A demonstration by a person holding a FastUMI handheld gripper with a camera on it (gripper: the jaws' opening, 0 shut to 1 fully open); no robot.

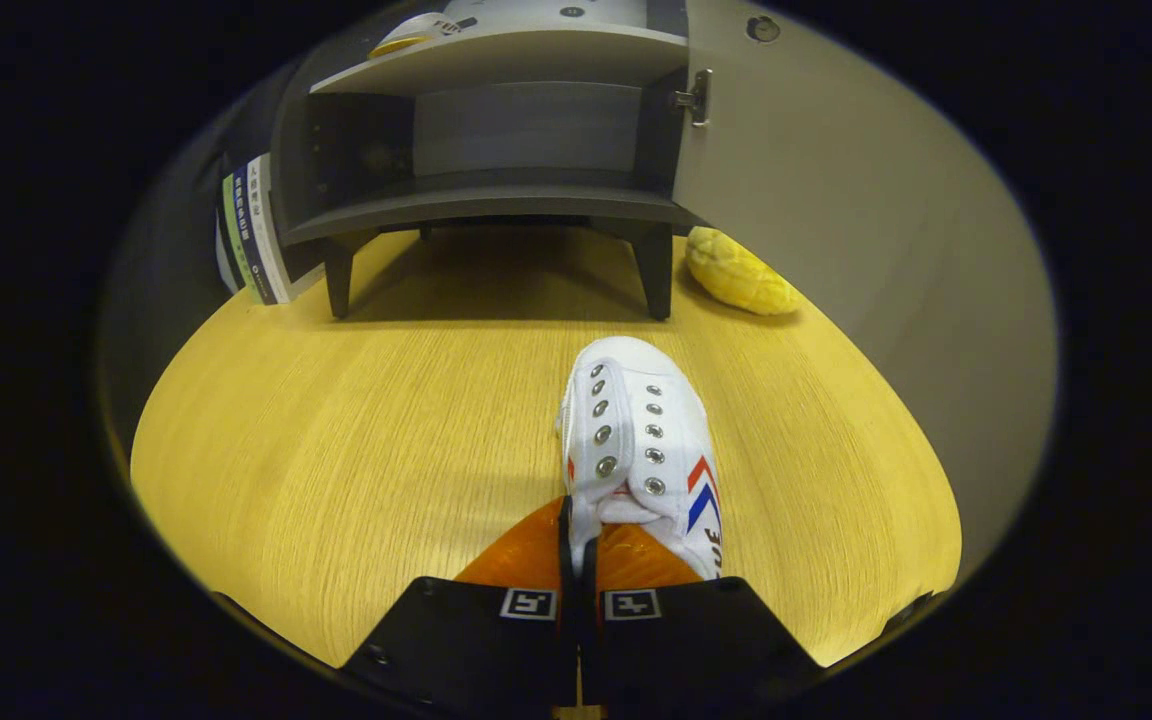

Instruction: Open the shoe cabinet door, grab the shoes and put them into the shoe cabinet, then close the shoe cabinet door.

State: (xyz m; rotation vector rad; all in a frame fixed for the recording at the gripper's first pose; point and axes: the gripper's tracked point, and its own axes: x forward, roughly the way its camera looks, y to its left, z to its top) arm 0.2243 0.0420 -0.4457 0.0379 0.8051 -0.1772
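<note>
While clamped by gripper point(577, 530): shoe point(636, 440).

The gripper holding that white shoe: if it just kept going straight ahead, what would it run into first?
Probably the shoe cabinet. The gripper, shut on the white shoe, points across bare wooden tabletop toward the cabinet's open lower shelf. The shoe's toe would arrive first, though shelf or front leg is hard to judge.

Your gripper point(576, 545) has its orange fingers point(526, 555) pressed nearly together, pinching the white shoe point(636, 440) by its heel-side edge. The shoe points toward the shoe cabinet point(496, 190), upper centre, whose door point(836, 220) is swung open to the right. A yellow bun-like object point(741, 272) lies on the wooden table point(336, 450) beside the cabinet leg.
</note>
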